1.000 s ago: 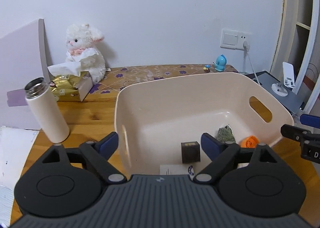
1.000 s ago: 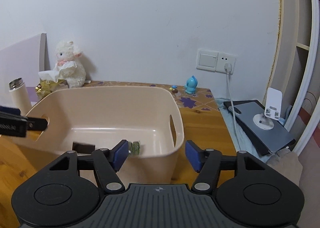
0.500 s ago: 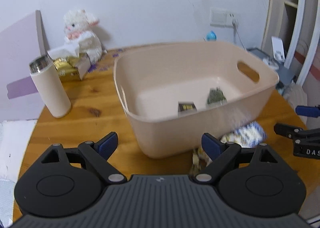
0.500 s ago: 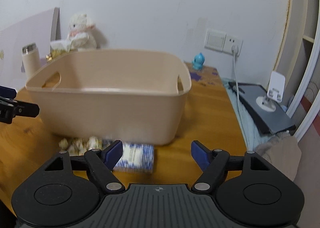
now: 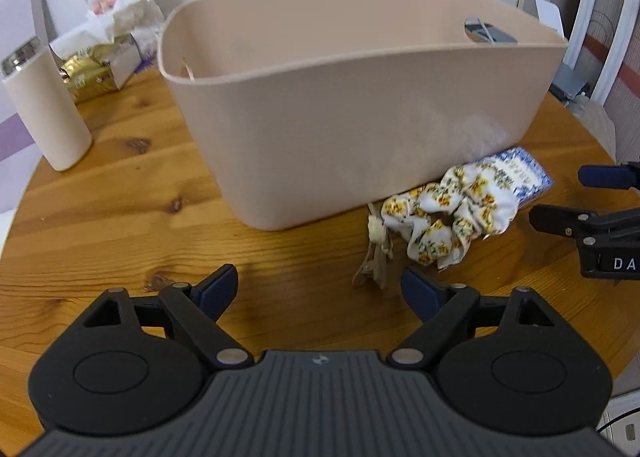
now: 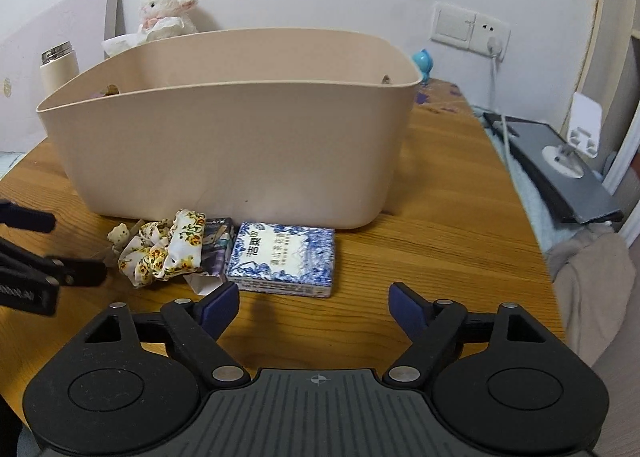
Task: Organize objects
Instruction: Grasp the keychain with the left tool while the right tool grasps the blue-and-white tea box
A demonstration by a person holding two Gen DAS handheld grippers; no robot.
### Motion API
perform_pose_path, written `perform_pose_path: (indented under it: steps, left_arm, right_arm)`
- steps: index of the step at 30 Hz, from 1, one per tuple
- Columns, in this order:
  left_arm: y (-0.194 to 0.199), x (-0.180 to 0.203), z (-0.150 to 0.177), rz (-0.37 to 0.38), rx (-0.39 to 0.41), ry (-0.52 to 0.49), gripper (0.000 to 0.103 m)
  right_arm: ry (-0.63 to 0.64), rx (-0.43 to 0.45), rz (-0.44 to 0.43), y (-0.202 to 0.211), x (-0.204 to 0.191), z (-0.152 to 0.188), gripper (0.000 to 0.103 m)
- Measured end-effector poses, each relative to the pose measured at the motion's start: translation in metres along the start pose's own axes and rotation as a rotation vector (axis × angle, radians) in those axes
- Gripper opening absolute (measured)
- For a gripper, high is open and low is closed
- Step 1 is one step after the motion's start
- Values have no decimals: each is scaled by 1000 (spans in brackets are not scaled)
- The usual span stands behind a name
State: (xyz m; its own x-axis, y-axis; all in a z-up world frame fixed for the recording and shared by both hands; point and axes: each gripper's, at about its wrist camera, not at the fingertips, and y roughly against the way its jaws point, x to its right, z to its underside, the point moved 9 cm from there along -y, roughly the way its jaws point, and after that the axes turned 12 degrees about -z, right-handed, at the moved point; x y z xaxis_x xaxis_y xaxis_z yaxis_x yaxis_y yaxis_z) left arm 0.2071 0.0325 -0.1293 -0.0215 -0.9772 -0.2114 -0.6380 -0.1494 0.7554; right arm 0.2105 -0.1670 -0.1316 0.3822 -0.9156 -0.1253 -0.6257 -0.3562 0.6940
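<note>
In front of the beige bin [image 6: 236, 149], on the wooden table [image 6: 440, 257], lie a floral scrunchie [image 6: 164, 249], a small hair clip [image 5: 376, 253] and a blue-and-white tissue pack [image 6: 282, 259]. My left gripper [image 5: 318, 291] and right gripper [image 6: 314, 303] hover low over the table, both spread wide, holding nothing.

Even, soft indoor light, fairly bright; no hard glare. Faint sheen on the wooden counter [image 5: 120, 193] near the left edge. Soft shadows lie under the beige tub [image 6: 240, 137] and beneath each claw's fingers. Strong fisheye bending: wall and shelf edges curve, corners go dark. The left wrist view is slightly blurred; the right wrist view is sharper, with print on the blue box [image 6: 282, 257] readable.
</note>
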Motion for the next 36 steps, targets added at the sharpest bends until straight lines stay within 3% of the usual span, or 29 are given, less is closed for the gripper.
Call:
perform_pose_path:
  steps: [14, 21, 22, 26, 27, 28, 31, 36]
  left_arm:
    - [-12, 10, -8, 50, 16, 7, 80]
    - [-13, 12, -14, 69, 38, -1, 60]
    - [-12, 13, -14, 74, 41, -3, 57]
    - [-10, 15, -15, 106, 41, -10, 42]
    - [-9, 16, -15, 114, 42, -15, 32]
    - [-7, 17, -14, 129, 42, -18, 22]
    - [-5, 20, -12, 131, 40, -26, 14]
    - [-2, 18, -9, 120, 28, -28, 14]
  right_arm:
    - [-23, -28, -41, -26, -7, -3, 86]
    - [-45, -17, -25, -31, -7, -9, 87]
    - [-50, -13, -23, -32, -7, -10, 83]
    - [-44, -3, -13, -29, -8, -13, 46]
    - [-41, -1, -10, -28, -8, -13, 42]
    - [-42, -4, -13, -27, -8, -13, 42]
    - [-39, -6, -13, -24, -7, -10, 42]
    - [-43, -11, -8, -14, -4, -3, 42]
